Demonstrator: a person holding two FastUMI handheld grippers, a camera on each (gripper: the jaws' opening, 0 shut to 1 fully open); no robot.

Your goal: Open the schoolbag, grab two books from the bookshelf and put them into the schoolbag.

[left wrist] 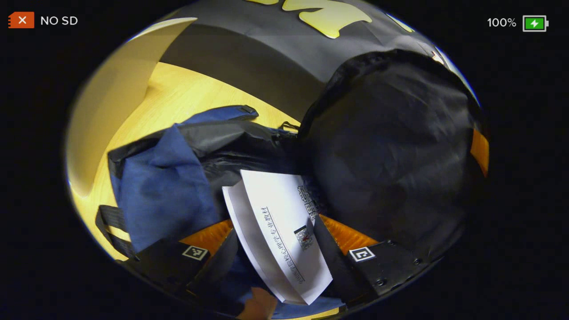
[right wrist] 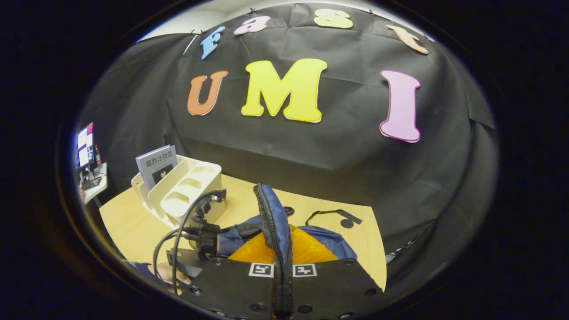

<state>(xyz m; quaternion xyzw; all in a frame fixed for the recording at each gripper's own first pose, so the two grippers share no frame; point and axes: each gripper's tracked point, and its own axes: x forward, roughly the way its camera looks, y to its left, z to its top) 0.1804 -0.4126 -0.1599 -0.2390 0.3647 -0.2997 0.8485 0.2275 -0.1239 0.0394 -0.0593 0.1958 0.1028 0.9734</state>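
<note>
While held over the open bag (left wrist: 164, 178) on the table (left wrist: 178, 95), left gripper (left wrist: 275, 249) clamped on a white book (left wrist: 280, 222), both fingers pressing its covers, book tilted with its far end inside the bag's mouth. Right gripper (right wrist: 283, 269) pinched tight on the bag's zippered edge (right wrist: 271, 218), lifted upright. Another book (right wrist: 156, 163) standing in the white shelf (right wrist: 186, 191), at the table's far left, well apart from the bag.

Wooden table (right wrist: 133, 226) w/ black strap (right wrist: 331, 213); monitor (right wrist: 84, 146) on side desk (right wrist: 95, 182), far left.
</note>
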